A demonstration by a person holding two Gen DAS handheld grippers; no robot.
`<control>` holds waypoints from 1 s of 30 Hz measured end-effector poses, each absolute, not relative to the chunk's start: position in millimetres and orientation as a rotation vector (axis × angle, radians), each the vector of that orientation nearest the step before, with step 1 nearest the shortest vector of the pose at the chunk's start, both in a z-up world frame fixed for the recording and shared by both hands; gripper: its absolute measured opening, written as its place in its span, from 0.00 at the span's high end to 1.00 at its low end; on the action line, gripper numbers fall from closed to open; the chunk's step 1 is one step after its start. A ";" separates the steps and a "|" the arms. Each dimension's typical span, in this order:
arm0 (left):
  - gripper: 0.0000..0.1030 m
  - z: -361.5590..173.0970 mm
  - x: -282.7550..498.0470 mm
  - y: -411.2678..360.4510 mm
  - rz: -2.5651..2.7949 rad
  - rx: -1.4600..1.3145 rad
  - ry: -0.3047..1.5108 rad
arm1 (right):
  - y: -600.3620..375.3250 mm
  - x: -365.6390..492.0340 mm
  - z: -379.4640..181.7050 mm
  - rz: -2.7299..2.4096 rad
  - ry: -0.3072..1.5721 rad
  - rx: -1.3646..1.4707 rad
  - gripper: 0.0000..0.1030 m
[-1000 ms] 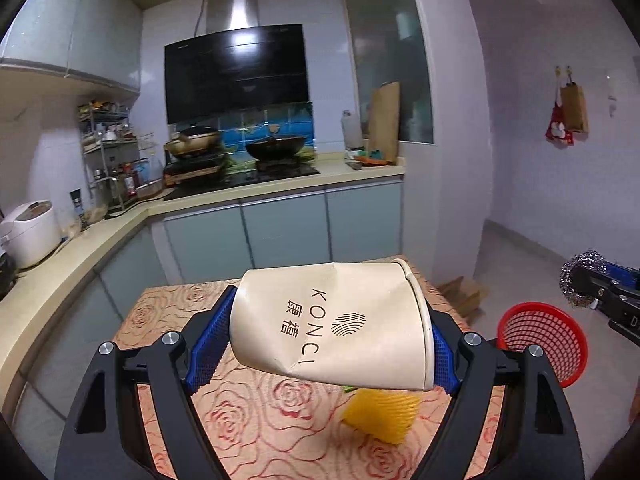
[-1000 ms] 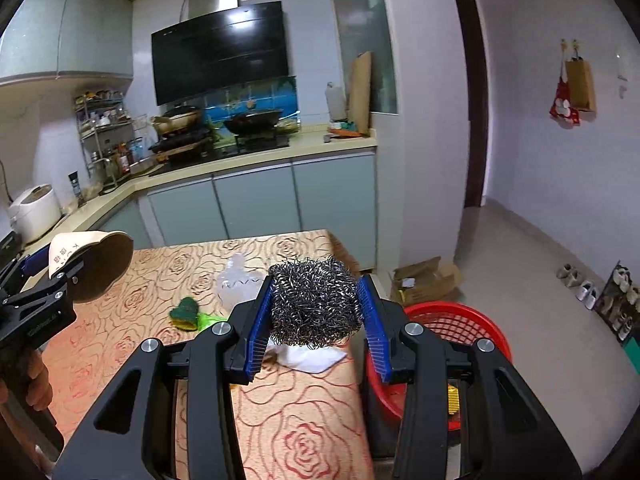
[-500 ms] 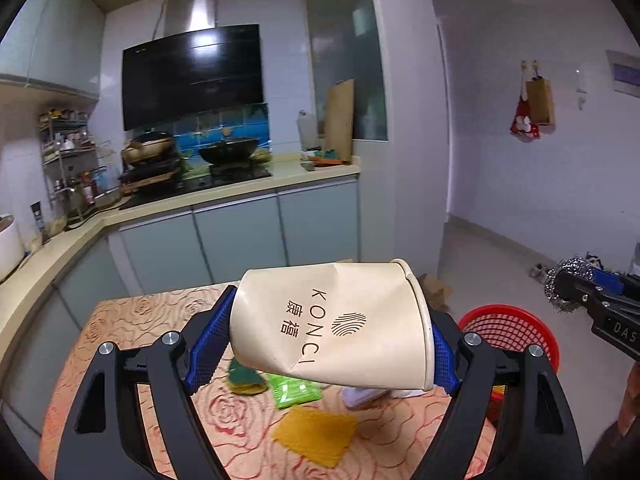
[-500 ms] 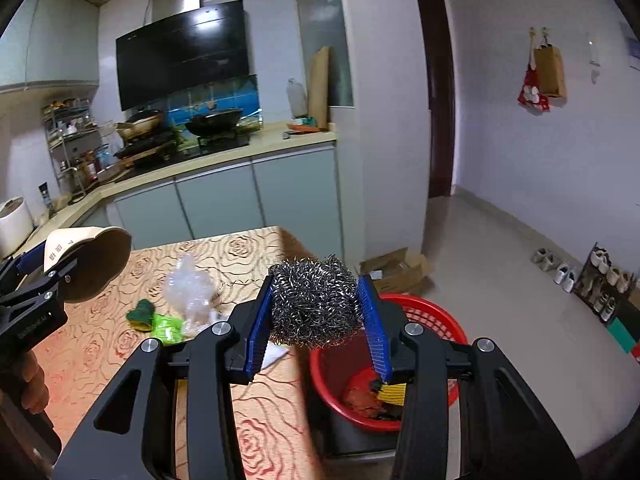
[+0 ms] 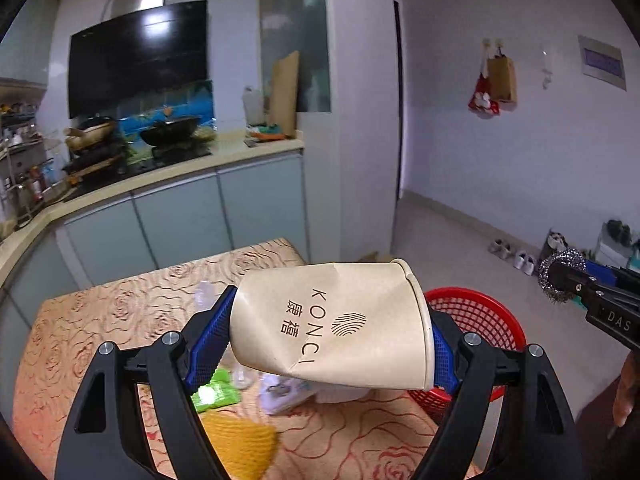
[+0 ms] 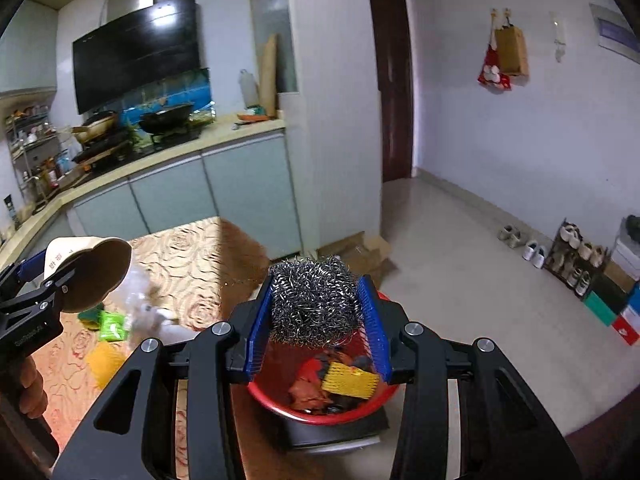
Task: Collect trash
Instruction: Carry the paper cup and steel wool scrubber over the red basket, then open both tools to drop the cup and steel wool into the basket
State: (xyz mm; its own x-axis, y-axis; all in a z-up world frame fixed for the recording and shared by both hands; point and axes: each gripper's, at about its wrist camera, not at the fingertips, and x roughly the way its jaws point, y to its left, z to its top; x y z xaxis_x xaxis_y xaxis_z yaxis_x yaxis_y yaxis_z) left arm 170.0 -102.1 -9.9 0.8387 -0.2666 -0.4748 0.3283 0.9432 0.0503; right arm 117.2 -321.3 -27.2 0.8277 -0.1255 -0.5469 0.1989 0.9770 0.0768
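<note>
Right claw [image 6: 320, 312] is gripping the steel scourer [image 6: 314, 300] above the red basket [image 6: 320, 412] at 6 o'clock, while the left claw [image 5: 320, 344] is squeezing the crumpled paper cup [image 5: 332, 328], risking a drop short of the rim onto the surface [image 5: 100, 320].

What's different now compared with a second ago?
Both hands swung toward the red basket: the steel wool in the right gripper now hangs over it, the paper cup in the left gripper nears it. Both grips unchanged; nothing dropped.
</note>
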 end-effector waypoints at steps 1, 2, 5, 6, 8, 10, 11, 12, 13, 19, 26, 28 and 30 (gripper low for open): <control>0.24 -12.2 172.1 -107.3 -0.325 0.140 0.487 | -323.8 118.7 -30.2 -0.179 0.579 0.132 0.60; 0.24 -14.3 174.3 -112.6 -0.333 0.148 0.491 | -325.9 119.9 -33.1 -0.185 0.587 0.132 0.60; 0.24 -23.0 181.9 -131.6 -0.369 0.168 0.509 | -332.5 123.2 -41.7 -0.200 0.607 0.134 0.60; 0.24 -26.0 184.3 -137.4 -0.381 0.172 0.517 | -334.7 124.7 -45.3 -0.205 0.616 0.135 0.60; 0.24 -31.7 188.0 -145.6 -0.403 0.178 0.533 | -339.0 127.2 -50.5 -0.213 0.628 0.133 0.60; 0.24 -40.4 192.9 -158.2 -0.430 0.191 0.554 | -343.4 129.9 -55.1 -0.222 0.640 0.134 0.60; 0.24 -45.1 195.0 -163.7 -0.443 0.197 0.565 | -346.1 130.6 -57.7 -0.228 0.645 0.135 0.60; 0.24 -48.0 196.9 -168.1 -0.453 0.203 0.573 | -348.7 131.2 -60.0 -0.233 0.650 0.135 0.60; 0.24 -52.6 199.5 -173.1 -0.463 0.210 0.584 | -351.1 132.5 -61.3 -0.237 0.654 0.136 0.60; 0.24 -76.8 213.3 -195.0 -0.517 0.222 0.657 | -363.4 137.9 -71.8 -0.261 0.677 0.135 0.60; 0.24 -96.4 223.1 -223.2 -0.560 0.274 0.697 | -376.7 142.6 -78.4 -0.284 0.689 0.146 0.60; 0.24 -100.2 225.6 -228.7 -0.566 0.282 0.706 | -380.7 143.7 -80.6 -0.289 0.694 0.148 0.60; 0.24 -103.0 227.5 -231.8 -0.579 0.290 0.713 | -383.0 145.4 -82.2 -0.293 0.697 0.151 0.60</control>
